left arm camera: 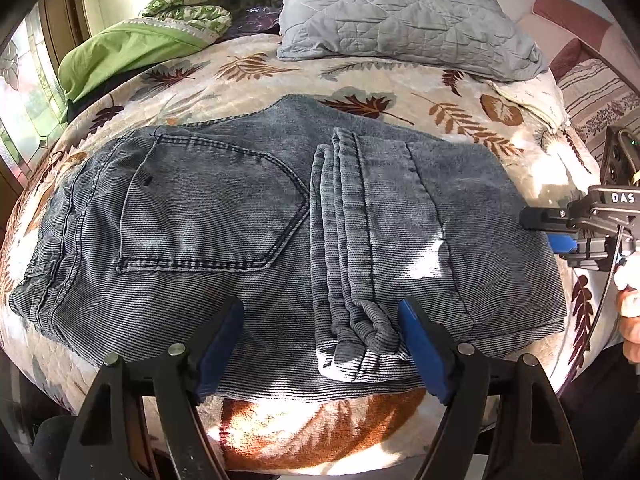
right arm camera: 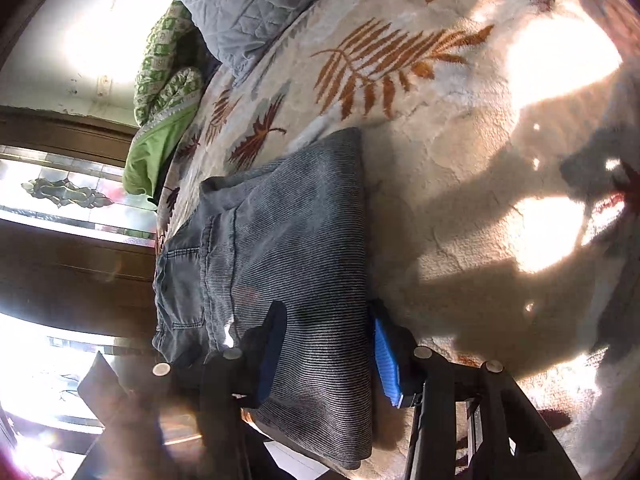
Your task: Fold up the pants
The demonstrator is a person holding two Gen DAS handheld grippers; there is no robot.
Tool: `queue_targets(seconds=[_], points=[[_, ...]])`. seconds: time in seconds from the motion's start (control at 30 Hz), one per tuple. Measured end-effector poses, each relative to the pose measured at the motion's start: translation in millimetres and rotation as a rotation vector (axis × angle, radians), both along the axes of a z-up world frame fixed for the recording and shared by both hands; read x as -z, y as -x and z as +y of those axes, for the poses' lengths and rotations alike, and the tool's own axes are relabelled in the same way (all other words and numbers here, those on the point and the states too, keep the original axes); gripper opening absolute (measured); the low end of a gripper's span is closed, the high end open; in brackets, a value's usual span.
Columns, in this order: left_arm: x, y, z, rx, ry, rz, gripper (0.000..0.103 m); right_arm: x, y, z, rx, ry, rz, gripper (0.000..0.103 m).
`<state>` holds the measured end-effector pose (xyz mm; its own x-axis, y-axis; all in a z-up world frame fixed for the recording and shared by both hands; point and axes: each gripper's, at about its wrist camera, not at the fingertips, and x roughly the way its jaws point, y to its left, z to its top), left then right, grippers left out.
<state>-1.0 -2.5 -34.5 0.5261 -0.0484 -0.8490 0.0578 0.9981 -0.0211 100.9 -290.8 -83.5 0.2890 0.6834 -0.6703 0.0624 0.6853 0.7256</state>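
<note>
Fingers spread wide on both grippers, left gripper (left arm camera: 320, 344) straddling the hems at six o'clock, right gripper (right arm camera: 328, 344) astride the fold of the corduroy jeans (left arm camera: 248, 216) — pinch one layer and the stack likely slides apart.

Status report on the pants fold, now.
Left gripper open over near edge. Right gripper open, straddling folded end. Grey corduroy pants folded on leaf-print blanket. Nothing in the way.

We see the pants (left arm camera: 248, 216) in faded blue-grey, finely ribbed with darker stitching, on a cream blanket (left arm camera: 400, 84) patterned with rust, maroon and grey leaves. Behind lie a pale grey quilted pillow (left arm camera: 404, 12) and lime-green bedding (left arm camera: 132, 52) with a green-and-white print. Both grippers' black fingers (left arm camera: 428, 356) carry blue pads (right arm camera: 386, 360).
</note>
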Motion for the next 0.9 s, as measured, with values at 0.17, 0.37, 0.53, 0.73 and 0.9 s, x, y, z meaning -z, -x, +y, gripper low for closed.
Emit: queue_targets(seconds=[0.17,0.37,0.53,0.73,0.9], points=[[12.9,-2.7,-11.9,0.036,-0.078,0.032,0.080,-17.4,10.3,7.9,-0.012,0.111,-0.087,0.010],[12.4,-5.1,-9.6,0.034,-0.065,0.032,0.082,-51.9,26.7,43.8,-0.056,0.425,-0.233,0.009],[-3.8,3.6,-0.8,0.031,-0.038,-0.019,0.082,-33.7,23.0,23.9,0.012,0.320,-0.186,0.021],[14.4,-2.1,-0.6,0.042,-0.030,0.014,0.083,-73.0,40.5,16.0,0.059,0.225,-0.267,0.032],[-12.2,7.9,18.9,0.009,0.109,-0.047,0.083,-25.3,49.0,51.0,-0.093,0.313,-0.150,0.057]])
